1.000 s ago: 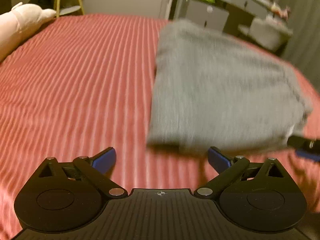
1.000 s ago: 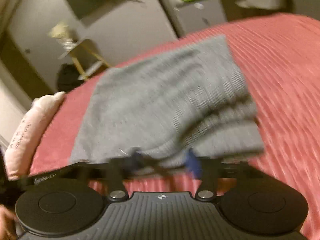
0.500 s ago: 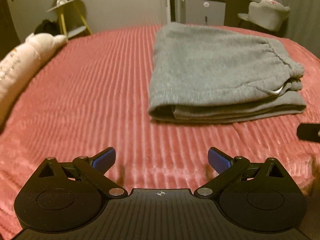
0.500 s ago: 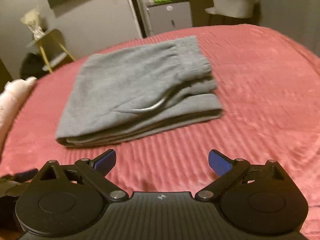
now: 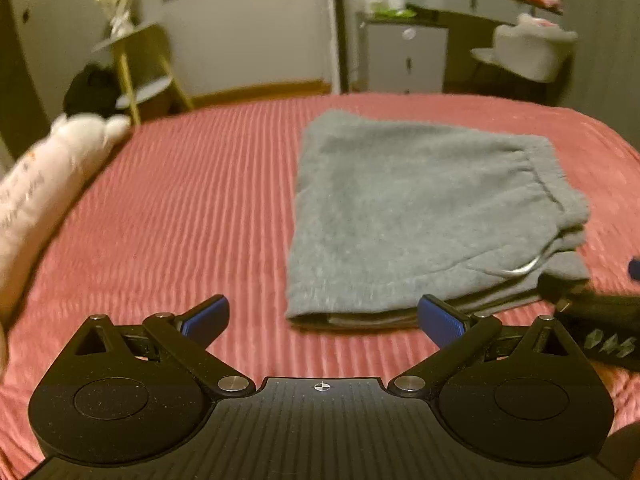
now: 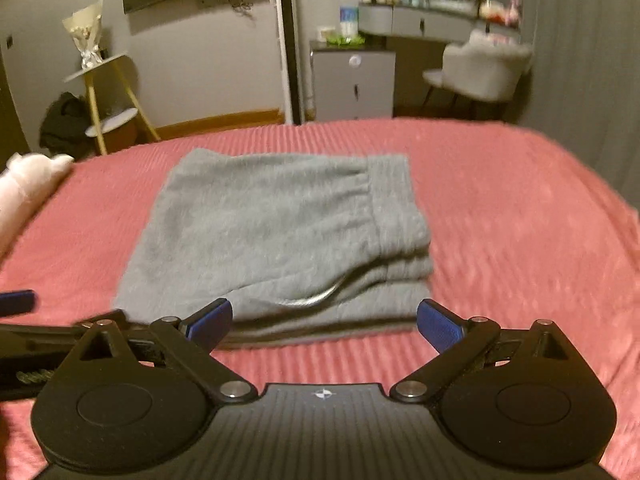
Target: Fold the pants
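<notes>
The grey sweatpants (image 5: pixel 420 216) lie folded into a flat stack on the red ribbed bedspread (image 5: pixel 192 216), waistband to the right, a pale drawstring loop at the near right. They also show in the right wrist view (image 6: pixel 280 236). My left gripper (image 5: pixel 324 316) is open and empty, held back from the stack's near left corner. My right gripper (image 6: pixel 324 320) is open and empty, just in front of the stack's near edge. The right gripper's tip shows at the right edge of the left wrist view (image 5: pixel 592 312); the left gripper's tip shows at the left edge of the right wrist view (image 6: pixel 24 320).
A pale pink plush pillow (image 5: pixel 44 184) lies along the bed's left side. Beyond the bed stand a yellow-legged side table (image 6: pixel 108 100), a grey cabinet (image 6: pixel 352 84), a dressing table and a white chair (image 6: pixel 480 68).
Both grippers have drawn back from the pants and risen. The right gripper, narrow at the cloth's edge a second ago, now stands wide open. The folded stack lies still.
</notes>
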A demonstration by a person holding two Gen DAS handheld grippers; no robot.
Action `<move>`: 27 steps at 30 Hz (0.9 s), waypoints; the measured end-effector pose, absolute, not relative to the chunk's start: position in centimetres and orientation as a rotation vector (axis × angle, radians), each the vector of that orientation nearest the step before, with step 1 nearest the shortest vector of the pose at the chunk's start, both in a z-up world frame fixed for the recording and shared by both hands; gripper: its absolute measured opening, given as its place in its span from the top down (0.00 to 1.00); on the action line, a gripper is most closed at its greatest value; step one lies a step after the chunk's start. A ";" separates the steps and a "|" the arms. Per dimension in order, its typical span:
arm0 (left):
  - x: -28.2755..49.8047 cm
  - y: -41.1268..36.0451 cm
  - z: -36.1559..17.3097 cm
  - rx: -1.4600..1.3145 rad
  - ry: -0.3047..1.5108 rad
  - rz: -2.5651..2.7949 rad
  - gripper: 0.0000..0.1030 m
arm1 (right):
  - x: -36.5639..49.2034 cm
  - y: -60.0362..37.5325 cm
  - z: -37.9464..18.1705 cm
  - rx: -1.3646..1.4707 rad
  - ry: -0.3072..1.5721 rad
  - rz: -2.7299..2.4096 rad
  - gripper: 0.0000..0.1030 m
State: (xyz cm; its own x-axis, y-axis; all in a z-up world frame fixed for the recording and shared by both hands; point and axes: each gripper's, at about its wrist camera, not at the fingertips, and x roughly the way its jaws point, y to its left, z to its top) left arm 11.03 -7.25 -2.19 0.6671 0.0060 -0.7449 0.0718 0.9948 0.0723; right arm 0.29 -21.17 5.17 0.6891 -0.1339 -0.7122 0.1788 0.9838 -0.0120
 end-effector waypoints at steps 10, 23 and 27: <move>12.3 -6.9 -6.4 0.158 0.884 -0.035 0.00 | 3.2 -21.5 1.2 0.093 0.912 -0.160 0.04; 12.5 -6.2 -7.1 0.133 0.903 -0.051 0.00 | 4.1 -21.7 0.2 0.129 0.937 -0.174 0.04; 12.5 -6.2 -7.2 0.145 0.908 -0.051 0.00 | 3.9 -22.0 0.3 0.145 0.929 -0.178 0.04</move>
State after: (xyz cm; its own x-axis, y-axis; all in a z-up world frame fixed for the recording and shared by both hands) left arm 12.49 -6.22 -7.20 0.6145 0.0172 -0.7887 0.1052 0.9890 0.1036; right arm 3.89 -21.96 0.30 0.5854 -0.0894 -0.8058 0.2143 0.9756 0.0474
